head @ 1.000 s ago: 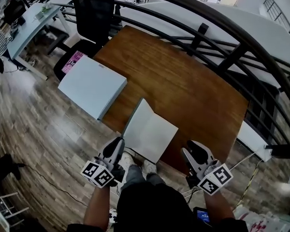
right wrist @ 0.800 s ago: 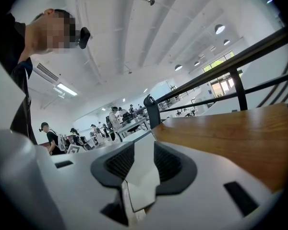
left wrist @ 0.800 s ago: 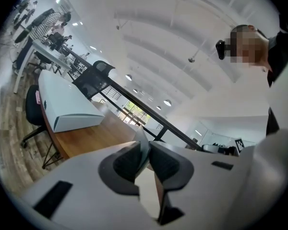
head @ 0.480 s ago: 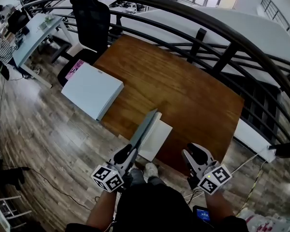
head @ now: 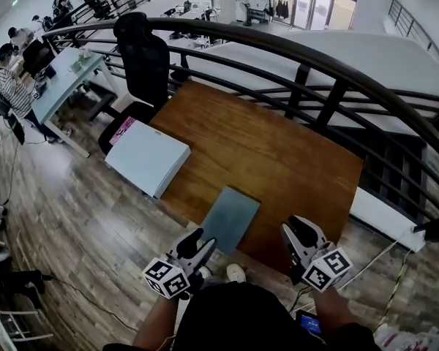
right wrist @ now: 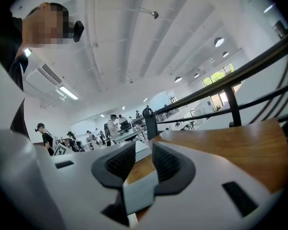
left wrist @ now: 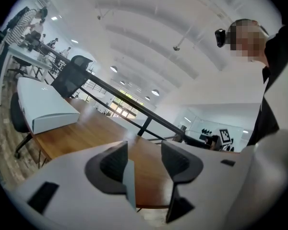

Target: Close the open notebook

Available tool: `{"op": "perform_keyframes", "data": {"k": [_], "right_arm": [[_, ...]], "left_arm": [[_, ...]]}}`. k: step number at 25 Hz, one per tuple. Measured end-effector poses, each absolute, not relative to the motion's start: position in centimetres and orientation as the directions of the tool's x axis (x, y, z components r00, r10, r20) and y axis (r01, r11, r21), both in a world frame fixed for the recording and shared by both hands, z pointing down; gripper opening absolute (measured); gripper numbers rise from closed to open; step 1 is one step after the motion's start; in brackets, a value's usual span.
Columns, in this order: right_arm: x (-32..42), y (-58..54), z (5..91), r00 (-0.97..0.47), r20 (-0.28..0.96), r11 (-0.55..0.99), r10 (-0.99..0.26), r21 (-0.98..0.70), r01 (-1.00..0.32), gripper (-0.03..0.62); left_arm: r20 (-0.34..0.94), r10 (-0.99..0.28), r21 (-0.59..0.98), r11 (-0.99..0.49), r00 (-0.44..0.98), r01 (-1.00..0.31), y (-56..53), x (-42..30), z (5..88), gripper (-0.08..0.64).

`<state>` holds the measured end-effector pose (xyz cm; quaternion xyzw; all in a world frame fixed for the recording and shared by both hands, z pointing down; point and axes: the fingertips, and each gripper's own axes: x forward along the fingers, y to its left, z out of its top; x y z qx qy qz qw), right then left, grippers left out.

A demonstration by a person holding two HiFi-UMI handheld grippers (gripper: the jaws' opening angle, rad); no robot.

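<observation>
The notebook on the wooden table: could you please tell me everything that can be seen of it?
The notebook is closed: thin, rectangular, with a plain grey-blue cover that looks like card. It lies flat and skewed at the near edge of the wooden table. The left gripper sits at its near left corner; its jaws have just been opening, and a thin grey strip, likely the notebook's edge, stands between them unpressed. Nothing else touches it.

No legible text, label, brand, number or written sign anywhere in any view
</observation>
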<state>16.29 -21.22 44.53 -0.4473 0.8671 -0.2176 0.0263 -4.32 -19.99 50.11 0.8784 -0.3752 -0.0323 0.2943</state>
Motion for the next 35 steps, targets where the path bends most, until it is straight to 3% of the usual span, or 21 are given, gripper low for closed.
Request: {"op": "perform_keyframes", "data": {"k": [5, 9, 13, 21, 30, 35], "right_arm": [[17.0, -21.4, 42.4, -0.563, 0.109, 0.496, -0.819, -0.358, -0.791, 0.1], [15.6, -21.6, 41.1, -0.568, 0.099, 0.514, -0.817, -0.319, -0.796, 0.077], [13.0, -21.9, 40.5, -0.565, 0.089, 0.516, -0.82, -0.313, -0.798, 0.057], [7.4, -22.1, 40.6, -0.574, 0.089, 0.534, -0.814, -0.276, -0.799, 0.008], [7.5, -21.7, 40.0, -0.492, 0.057, 0.467, -0.869, -0.24, -0.851, -0.006], [6.8, -21.7, 39.3, -0.458, 0.033, 0.436, -0.888, -0.25, -0.864, -0.006]], "left_arm": [[0.099, -0.795, 0.501, -0.479, 0.598, -0.721, -21.9, -8.1, 46.6, 0.214], [0.071, -0.876, 0.388, -0.415, 0.476, -0.823, -23.0, -12.2, 42.9, 0.078], [0.064, -0.898, 0.365, -0.385, 0.436, -0.848, -23.3, -15.4, 41.1, 0.038], [0.047, -0.901, 0.251, -0.408, 0.432, -0.878, -21.9, -21.0, 40.0, 0.031], [0.042, -0.919, 0.326, -0.357, 0.391, -0.875, -20.5, -24.9, 40.4, 0.031], [-0.057, -0.904, 0.433, -0.404, 0.423, -0.806, -20.7, -25.9, 38.7, 0.031]]}}
